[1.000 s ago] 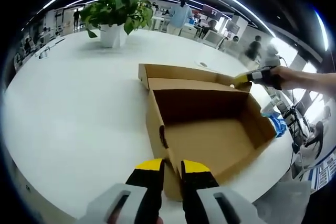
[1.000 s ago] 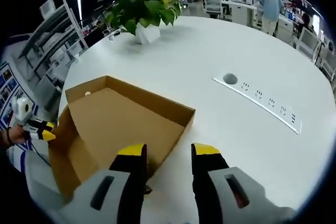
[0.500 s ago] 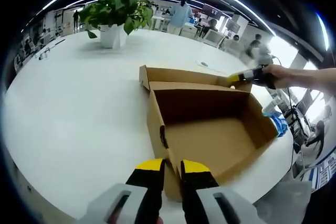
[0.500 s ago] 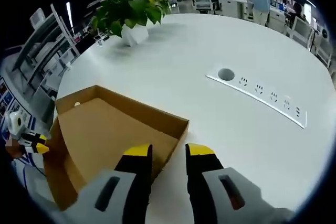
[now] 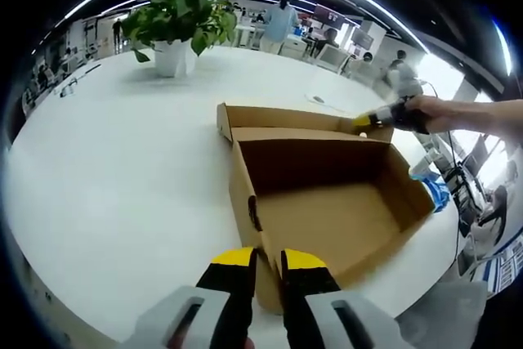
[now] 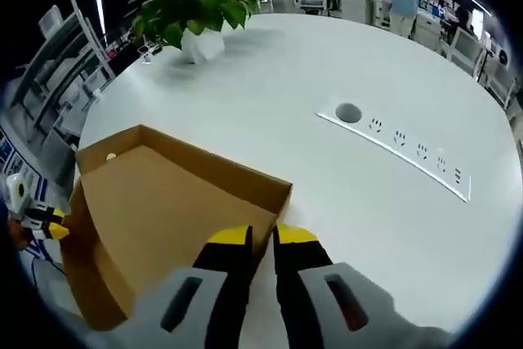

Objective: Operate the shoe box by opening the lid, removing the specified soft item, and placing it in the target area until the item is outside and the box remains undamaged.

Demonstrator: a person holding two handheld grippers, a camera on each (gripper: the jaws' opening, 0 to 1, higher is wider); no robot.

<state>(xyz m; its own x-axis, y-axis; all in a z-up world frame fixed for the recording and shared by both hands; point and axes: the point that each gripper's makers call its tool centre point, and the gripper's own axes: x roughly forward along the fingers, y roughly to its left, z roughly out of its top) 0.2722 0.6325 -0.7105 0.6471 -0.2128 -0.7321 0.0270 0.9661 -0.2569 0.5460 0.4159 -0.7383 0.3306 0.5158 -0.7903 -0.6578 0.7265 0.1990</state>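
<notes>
Box (image 5: 327,202) sits open on the white bench (image 5: 106,161), lid (image 6: 163,202) folded back flat behind it. Your left hand-held gripper (image 5: 269,263) has its jaws nearly together, straddling the near end wall, one jaw inside and one outside; looks like a pinch on the cardboard, but the actual contact is hidden at the bottom of the left gripper view. Your right hand-held gripper (image 6: 260,241) is at the lid's far corner, jaws drawn close around the lid's upturned rim (image 6: 245,173); it also shows as a yellow tip at the back edge in the left gripper view (image 5: 365,123). Whether it truly clamps the rim I can't tell for sure. The box interior reads as bare brown cardboard in both views, so no soft item visible inside and none on the bench near it; can't tell you where it is. Handling: this is thin corrugated card, light, and probably slides easily on that smooth top, so a pull on one end will likely drag the whole box. The walls flex and crease if you squeeze hard or twist, and the lid hinge fold is the likely tear point. Grip wall edges near a corner where the fold stiffens them, not mid-span, and keep force light. The cutout (image 5: 256,212) in the near wall is a weak spot, so stay off it. The plant pot (image 5: 170,55) and socket strip (image 6: 409,153) are well apart from the box, no clash.
</notes>
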